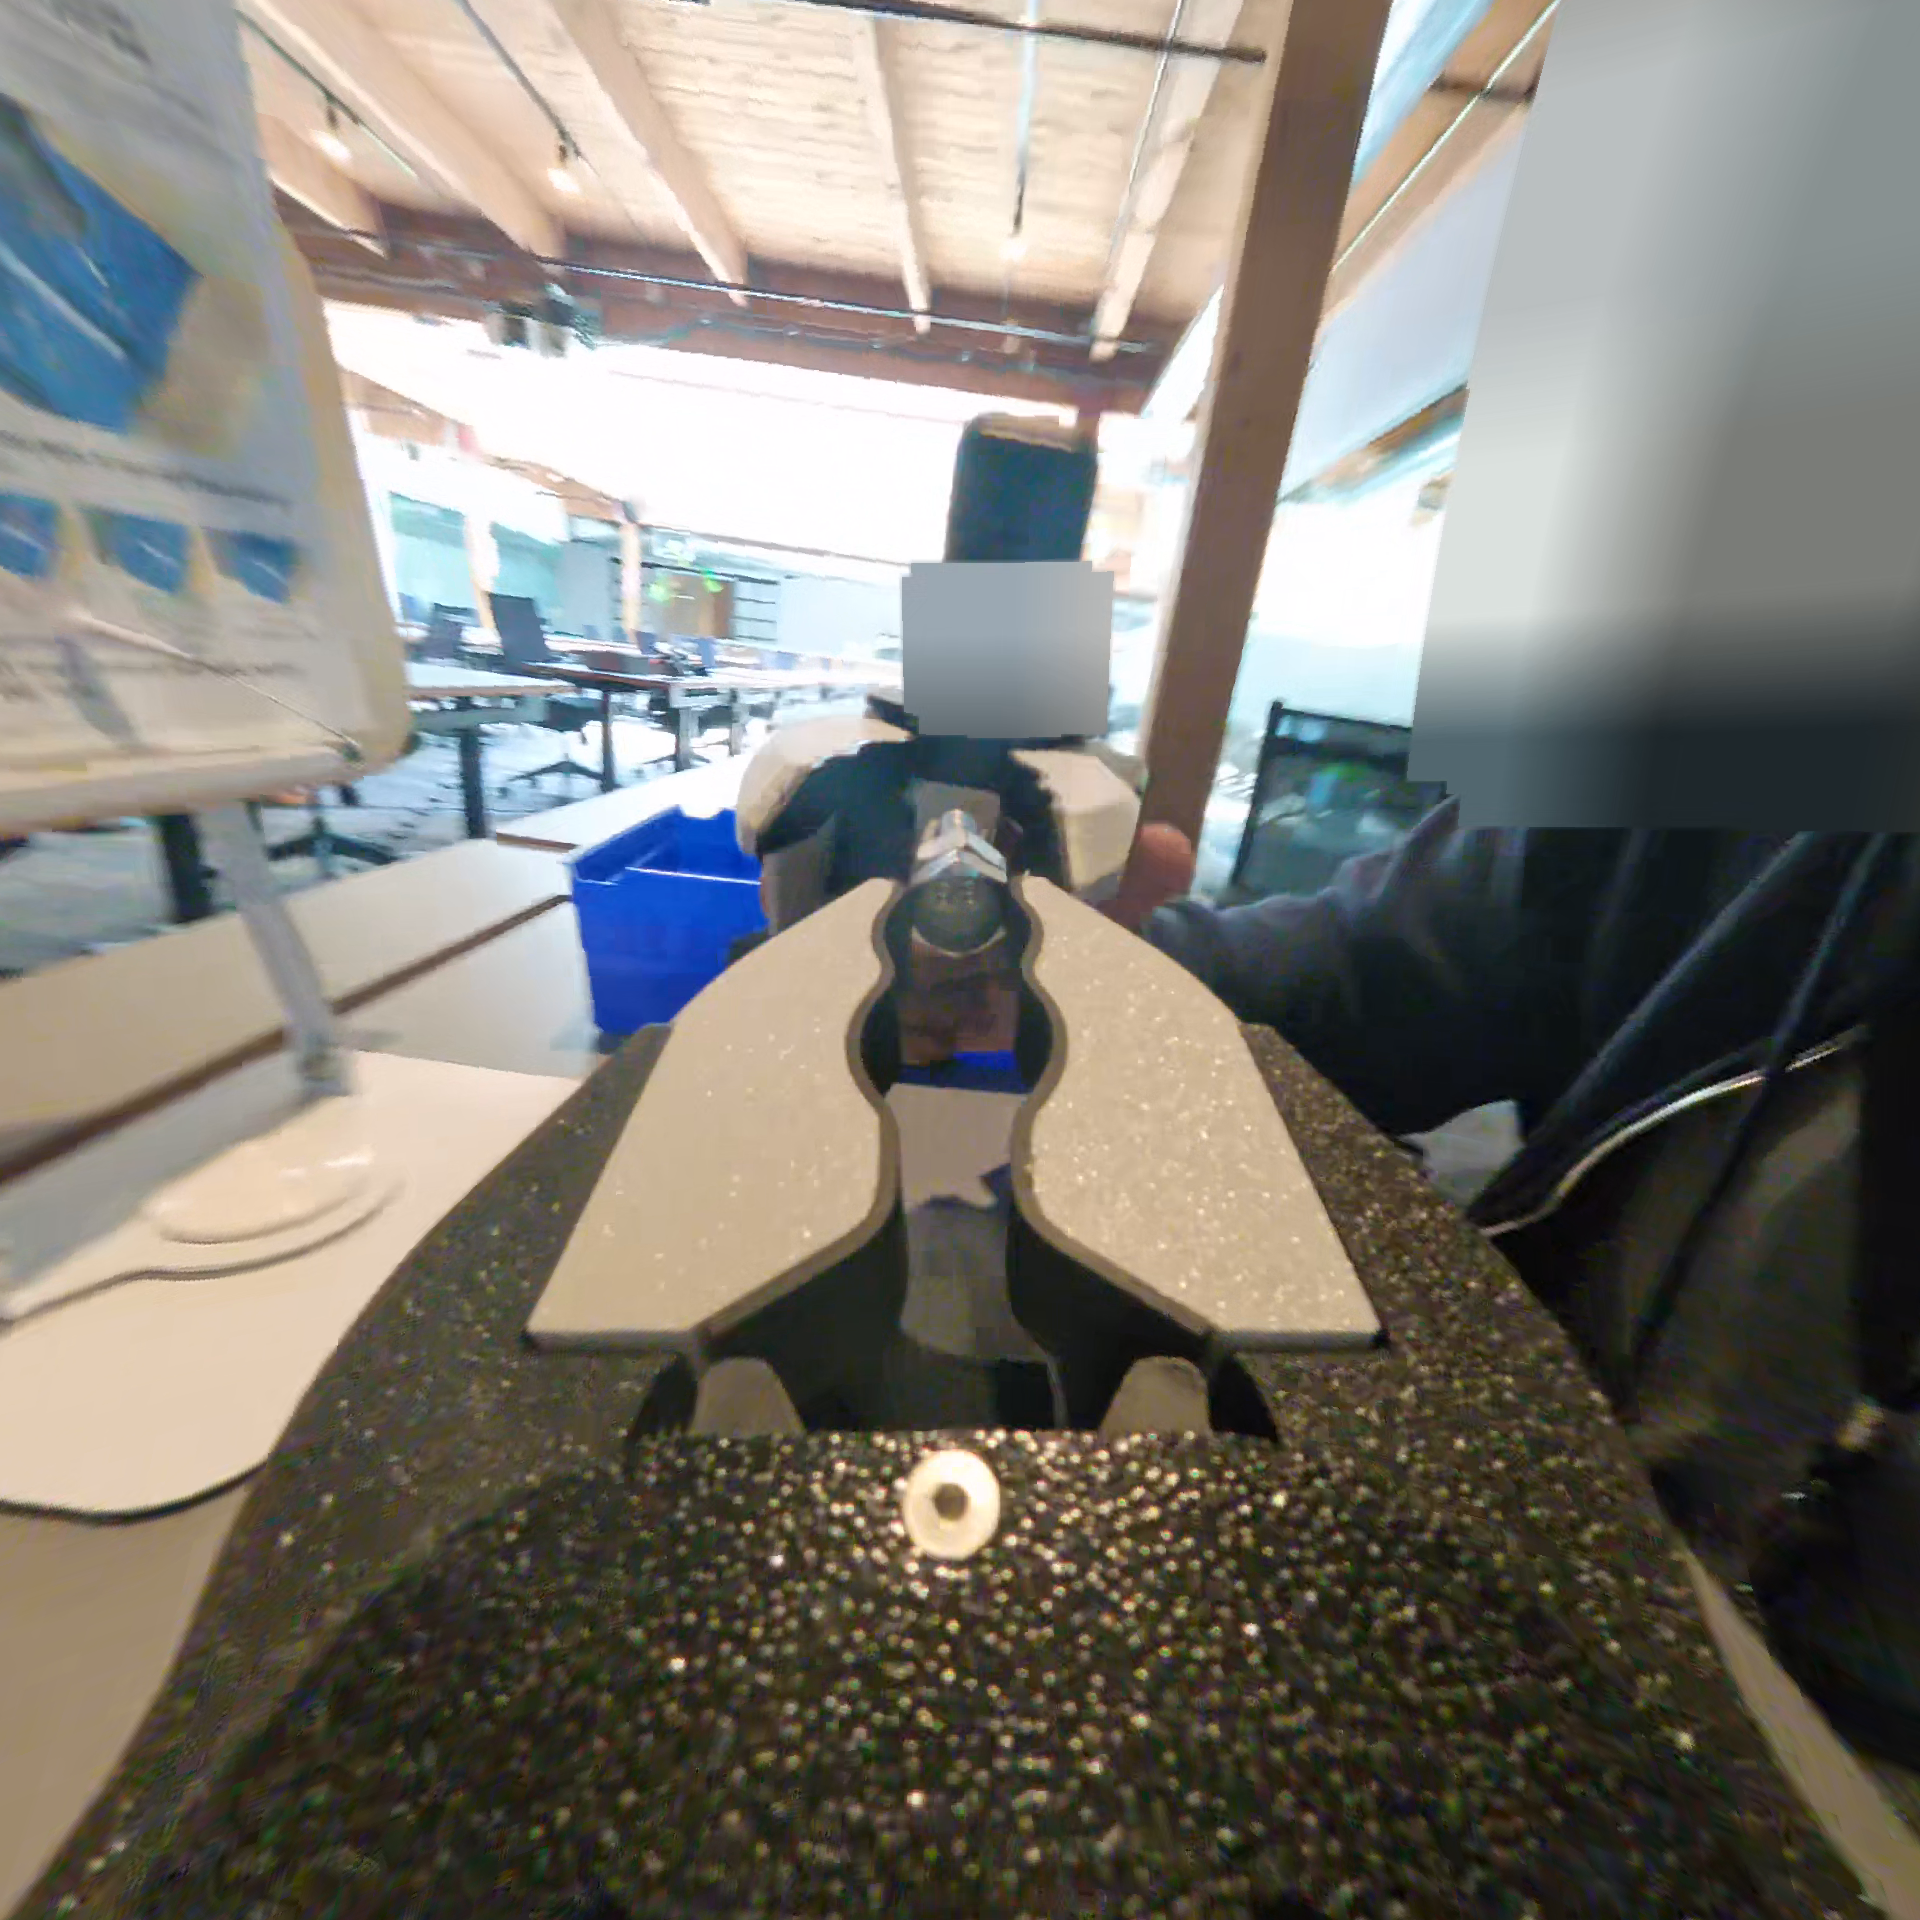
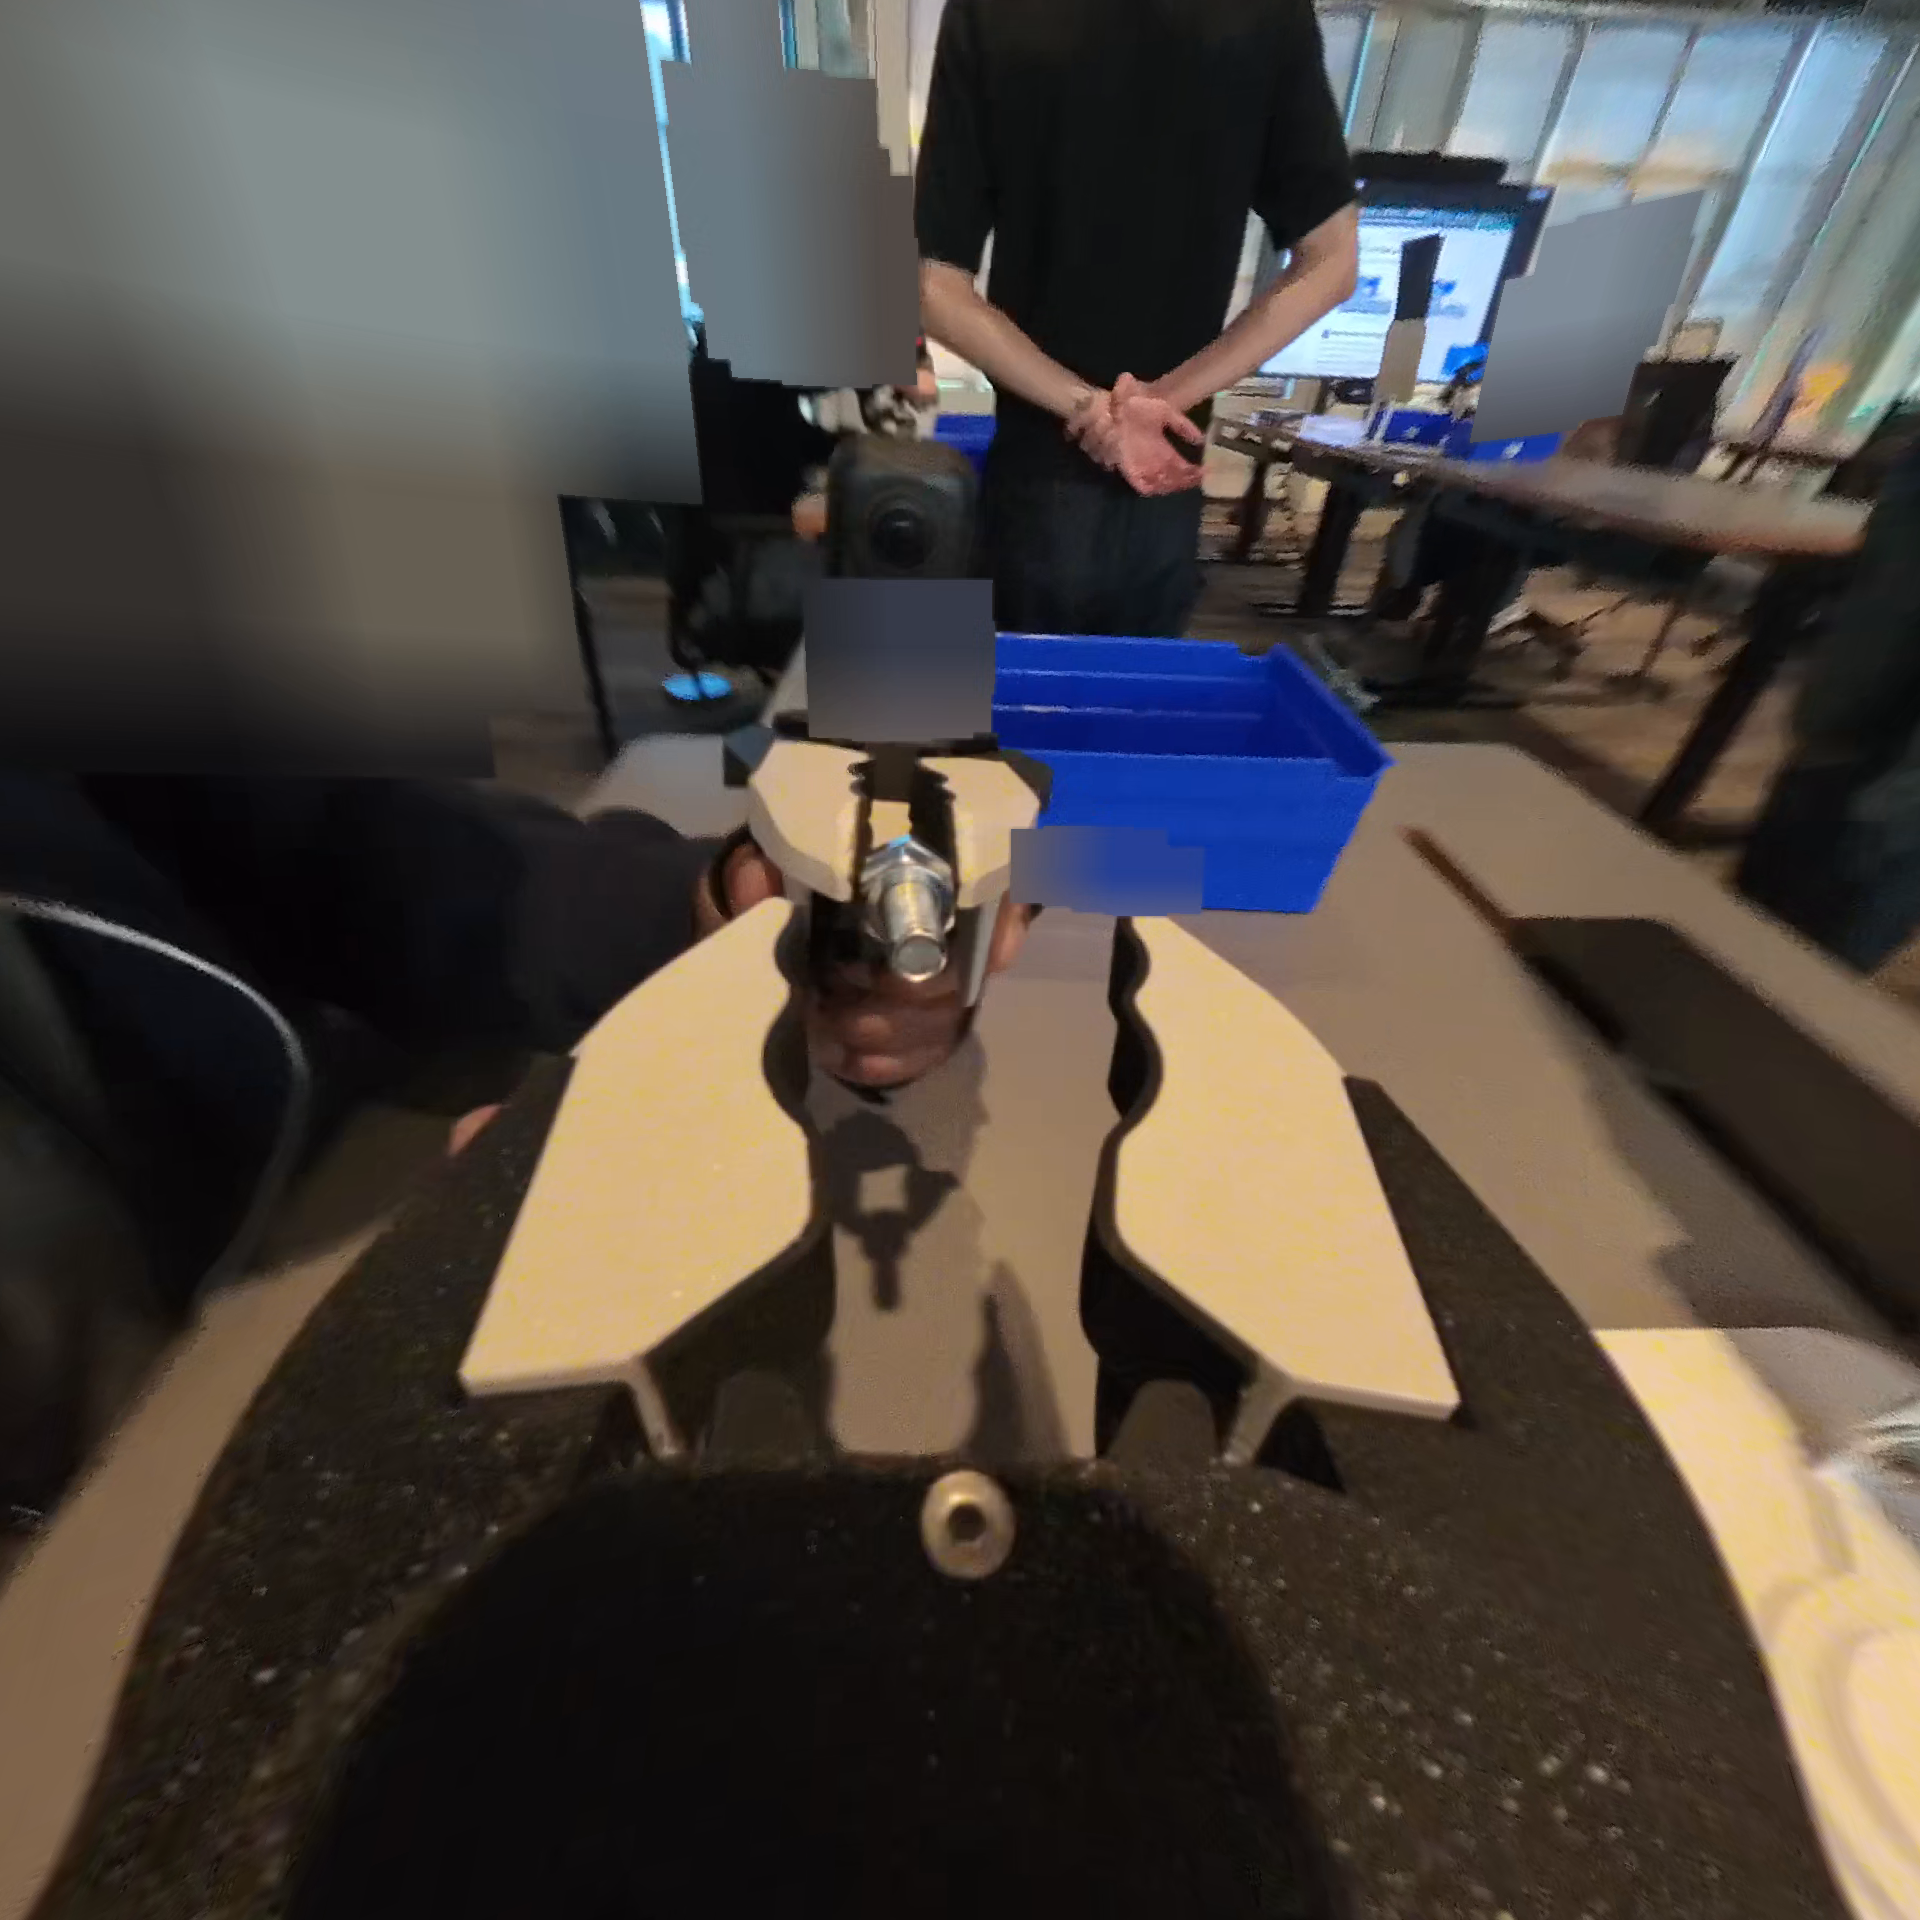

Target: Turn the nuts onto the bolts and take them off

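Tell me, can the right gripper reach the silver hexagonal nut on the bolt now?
Probably yes: the right gripper is open, and nothing stands between it and the silver hexagonal nut.

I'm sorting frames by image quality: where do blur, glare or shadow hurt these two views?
Left wrist view: bright windows wash out the background, the white poster on a stand is smeared, and the silver threaded bolt is soft in the left tool. Right wrist view: the bolt and its silver hex nut are fairly sharp, the open right tool casts a shadow on the grey table, and the edges are blurred.
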